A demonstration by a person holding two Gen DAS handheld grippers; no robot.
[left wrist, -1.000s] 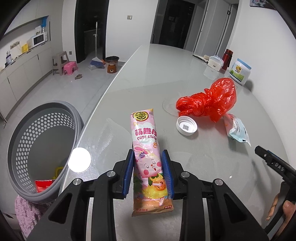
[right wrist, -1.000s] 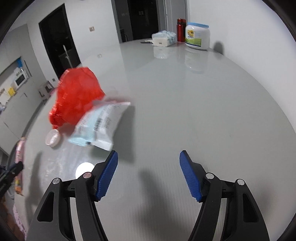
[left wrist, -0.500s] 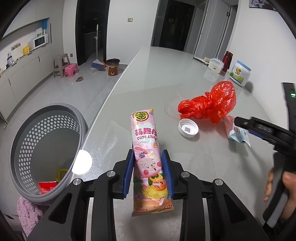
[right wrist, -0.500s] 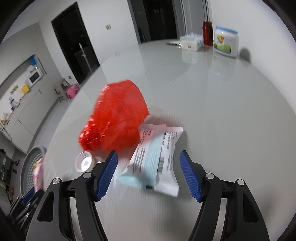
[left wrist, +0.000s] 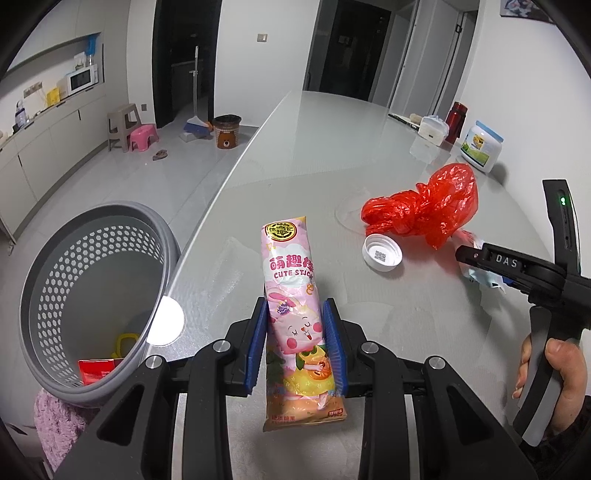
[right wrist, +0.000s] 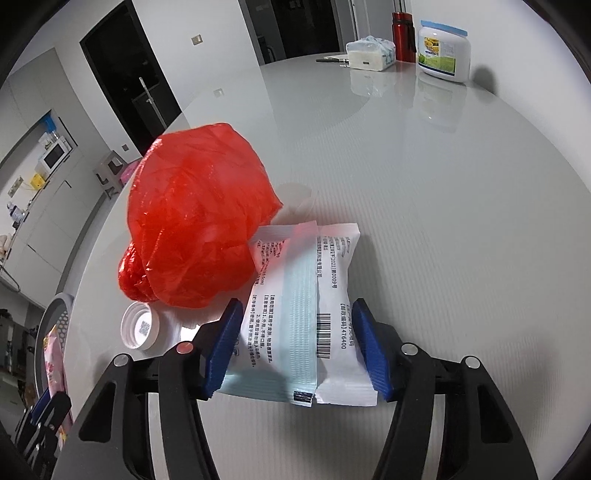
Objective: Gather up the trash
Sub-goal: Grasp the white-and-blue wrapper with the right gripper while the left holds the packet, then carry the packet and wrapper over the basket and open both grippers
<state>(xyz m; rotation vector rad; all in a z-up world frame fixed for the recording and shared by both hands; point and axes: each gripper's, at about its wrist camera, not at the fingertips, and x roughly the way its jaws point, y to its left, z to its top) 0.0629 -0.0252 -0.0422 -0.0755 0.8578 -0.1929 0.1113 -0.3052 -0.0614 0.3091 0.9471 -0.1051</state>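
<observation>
Left tongs clamp the pink snack pack upright over the table, the grey basket at nine o'clock. Right tongs have just been closing around the white packet, pads not yet pressing; red bag at eleven, cap at nine.

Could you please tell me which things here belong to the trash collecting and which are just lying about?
Part of the job:
- pink snack wrapper, held in the left gripper
- white-and-blue packet, between the fingers of the right gripper, which have been closing
- red plastic bag
- white bottle cap
- grey basket

Just lying about:
- red flask
- white tub
- tissue pack
</observation>
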